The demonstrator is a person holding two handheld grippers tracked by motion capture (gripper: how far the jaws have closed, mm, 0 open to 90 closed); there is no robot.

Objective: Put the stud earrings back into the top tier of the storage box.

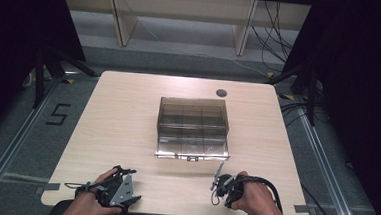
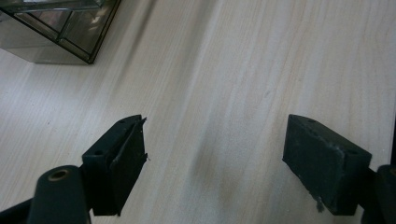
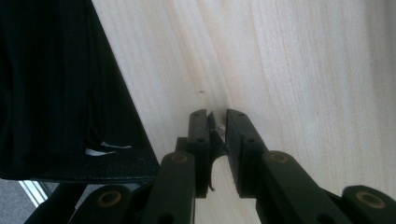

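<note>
Table [image 1: 128, 113] of pale wood carries one box [image 1: 192, 129] of smoky transparent plastic, standing near the middle. The box is divided inside into compartments; I count three across in the high view, but how many rows there are I cannot tell. One small dark round spot [image 1: 221, 93] sits on the table behind the box, near the far edge.

Two grippers are at the near edge, each held by one hand. The left gripper [image 1: 118, 187] lies low at the near left, well apart from the box, and the grey three-cornered plate on it faces up. In the left gripper view its two black jaws stand wide apart over bare wood, with nothing between them, and one corner of the box shows at the upper left.

The right gripper [image 1: 217, 180] is at the near right, just in front of the right front corner of the box. In the right gripper view [image 3: 217, 128] its jaws are nearly closed, with a thin gap, and a small pale thing seems to sit between the tips; what it is I cannot tell. A thin light stick rises from this gripper toward the box in the high view.

Beyond the table are two light wooden legs of furniture and several black cables on the grey floor [image 1: 182, 42].
</note>
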